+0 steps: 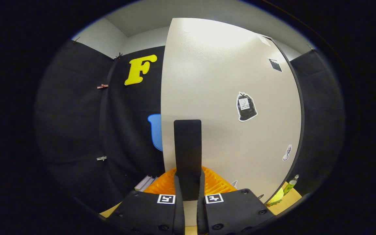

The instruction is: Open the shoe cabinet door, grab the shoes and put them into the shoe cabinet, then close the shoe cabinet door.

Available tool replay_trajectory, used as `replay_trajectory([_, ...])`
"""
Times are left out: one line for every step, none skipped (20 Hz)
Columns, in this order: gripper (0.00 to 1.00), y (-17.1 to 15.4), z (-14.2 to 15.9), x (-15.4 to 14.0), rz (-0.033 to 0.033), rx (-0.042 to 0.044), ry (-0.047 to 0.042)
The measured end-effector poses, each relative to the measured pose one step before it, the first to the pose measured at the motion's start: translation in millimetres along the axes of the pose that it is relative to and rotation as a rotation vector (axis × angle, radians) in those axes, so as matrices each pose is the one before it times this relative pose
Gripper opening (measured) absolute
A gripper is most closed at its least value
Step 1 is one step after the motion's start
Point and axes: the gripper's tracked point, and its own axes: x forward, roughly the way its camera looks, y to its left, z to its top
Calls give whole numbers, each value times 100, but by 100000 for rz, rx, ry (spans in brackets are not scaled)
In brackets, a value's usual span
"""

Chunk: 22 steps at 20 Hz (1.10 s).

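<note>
The shoe cabinet's pale door [227, 78] rises close in front of me, with several stickers on its face. A black upright handle [187, 147] sits near the door's left edge. My gripper [189, 192] is shut on the lower part of this handle, one finger on each side. Left of the door's free edge I see only the booth's black cloth. I cannot tell from here how far the door stands open.
An orange ribbed object [215, 184] lies low just beyond the fingers, at the door's foot. Flat pale items [145, 183] lie to its left. A green bottle [290, 184] and a yellow object [276, 197] stand on the tan surface at the right.
</note>
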Motion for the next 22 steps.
replay_trajectory([18,-48,147,-926,829,415,57])
replay_trajectory([18,-147,170,-456,653,580,153])
replay_trajectory([18,-183,87,-451,521,-188,-131])
replay_trajectory([18,-194,2,-560,532,-612,28])
replay_trajectory([18,-245,-97,-773,571,-186,-49])
replay_trajectory([18,-295,16,-635,406,137,189])
replay_trajectory([18,-262,157,-717,334,105,-132])
replay_trajectory([18,-276,7,-650,227,-8,201])
replay_trajectory([18,-327,99,-671,268,-283,-163])
replay_trajectory([18,-323,124,-617,59,-143,-66])
replay_trajectory([18,-340,-2,-600,359,-191,86])
replay_trajectory([18,-378,59,-737,137,142,41])
replay_trajectory([18,-304,303,-687,-144,-11,113])
replay_trajectory([18,-335,210,-600,-98,149,-321])
replay_trajectory([18,-218,-135,-260,-64,348,-16])
replay_trajectory([18,-281,47,-348,-390,319,-238])
replay_trajectory([18,-444,98,-448,-564,-389,-46])
replay_trajectory([18,-446,68,-528,-700,119,66])
replay_trajectory([18,-608,-16,-779,-940,340,15])
replay_trajectory([18,-631,47,-640,-1175,155,-101])
replay_trajectory([18,-615,74,-495,-1317,248,-325])
replay_trajectory([18,-602,-17,-458,-1364,-260,-10])
